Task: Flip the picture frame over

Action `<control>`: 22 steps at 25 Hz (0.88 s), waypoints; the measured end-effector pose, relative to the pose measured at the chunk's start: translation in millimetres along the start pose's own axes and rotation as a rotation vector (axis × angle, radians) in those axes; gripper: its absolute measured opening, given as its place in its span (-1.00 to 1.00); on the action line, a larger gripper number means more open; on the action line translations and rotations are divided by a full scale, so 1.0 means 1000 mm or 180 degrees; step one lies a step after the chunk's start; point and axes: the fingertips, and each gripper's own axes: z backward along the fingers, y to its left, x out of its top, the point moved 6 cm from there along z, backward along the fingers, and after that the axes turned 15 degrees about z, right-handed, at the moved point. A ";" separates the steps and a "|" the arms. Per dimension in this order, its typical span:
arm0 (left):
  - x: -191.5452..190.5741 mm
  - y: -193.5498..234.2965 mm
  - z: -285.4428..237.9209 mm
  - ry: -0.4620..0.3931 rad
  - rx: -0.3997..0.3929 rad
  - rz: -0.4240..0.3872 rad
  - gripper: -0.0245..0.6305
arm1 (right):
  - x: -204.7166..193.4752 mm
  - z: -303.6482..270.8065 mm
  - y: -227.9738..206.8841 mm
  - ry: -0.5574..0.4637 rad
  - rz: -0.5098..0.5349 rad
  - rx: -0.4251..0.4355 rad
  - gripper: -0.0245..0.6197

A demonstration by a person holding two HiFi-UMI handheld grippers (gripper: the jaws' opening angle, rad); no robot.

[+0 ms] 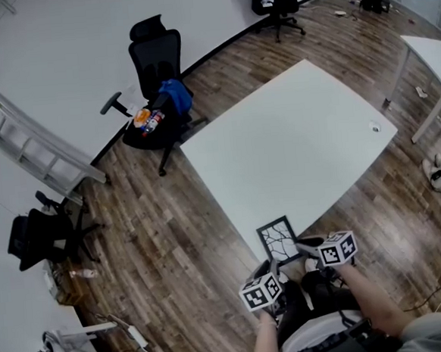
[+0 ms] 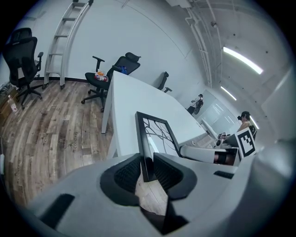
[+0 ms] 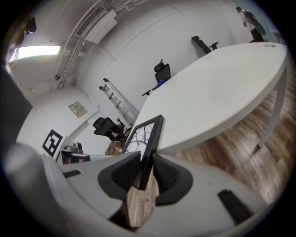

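Your left claw is clamped on one side rail of the picture frame, with its pads pressing both faces. Your right claw grips the opposite rail the same way. Between them the frame is tilted at the table's near corner, its branch-patterned face showing upward. You cannot tell whether its far rail touches the tabletop. A black office chair stands off the table's left corner.
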 end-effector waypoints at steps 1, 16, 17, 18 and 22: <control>0.000 0.000 -0.001 0.0025 -0.0001 -0.0001 -0.70 | -0.001 -0.001 0.000 -0.0007 -0.0039 0.0010 -0.64; 0.013 -0.001 -0.007 0.0206 0.0107 0.0169 -0.70 | 0.001 0.003 -0.003 -0.0084 -0.0113 0.0077 -0.56; 0.014 -0.001 -0.006 0.0216 0.0120 0.0166 -0.70 | 0.000 0.004 -0.005 -0.0072 -0.0099 0.0068 -0.56; 0.014 -0.001 -0.006 0.0219 0.0126 0.0172 -0.70 | -0.001 0.005 -0.006 -0.0062 -0.0104 0.0070 -0.50; 0.013 0.000 -0.007 0.0220 0.0133 0.0186 -0.70 | -0.009 0.003 -0.007 -0.0035 -0.0180 0.0185 -0.50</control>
